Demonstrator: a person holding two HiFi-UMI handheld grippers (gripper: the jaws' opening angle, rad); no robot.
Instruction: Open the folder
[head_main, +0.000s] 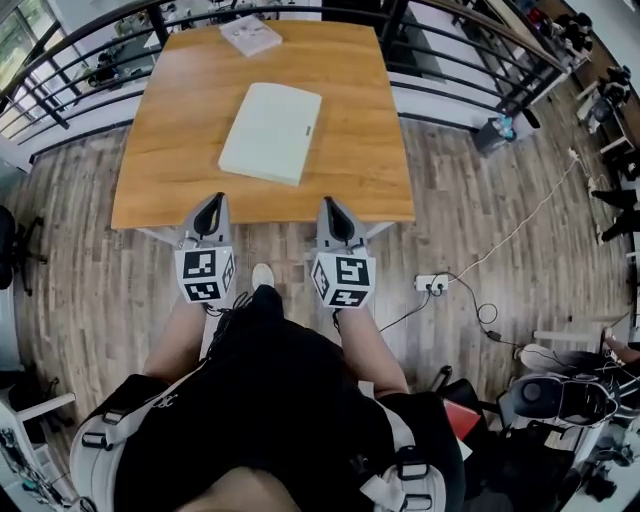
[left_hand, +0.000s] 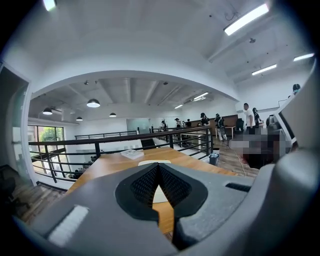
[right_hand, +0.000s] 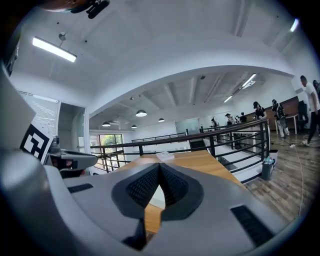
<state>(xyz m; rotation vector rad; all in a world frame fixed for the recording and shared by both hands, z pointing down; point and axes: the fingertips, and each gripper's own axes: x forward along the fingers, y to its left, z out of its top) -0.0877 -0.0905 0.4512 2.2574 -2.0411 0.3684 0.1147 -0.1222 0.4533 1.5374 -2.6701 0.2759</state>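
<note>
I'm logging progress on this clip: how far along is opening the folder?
Nothing looks done: the folder lies closed mid-table. In hand: nothing; the left gripper and right gripper are shut and empty at the near edge of the table, short of the folder. Left: reach it, lift its cover.

Wooden table (head_main: 365, 120) with folder (head_main: 271, 132), booklet (head_main: 250, 35)

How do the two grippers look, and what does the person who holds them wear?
The left gripper and the right gripper both have light grey bodies, black textured pads and a white cube with black square markers. The person wears a black top and pale grey shoulder straps with black buckles.
</note>
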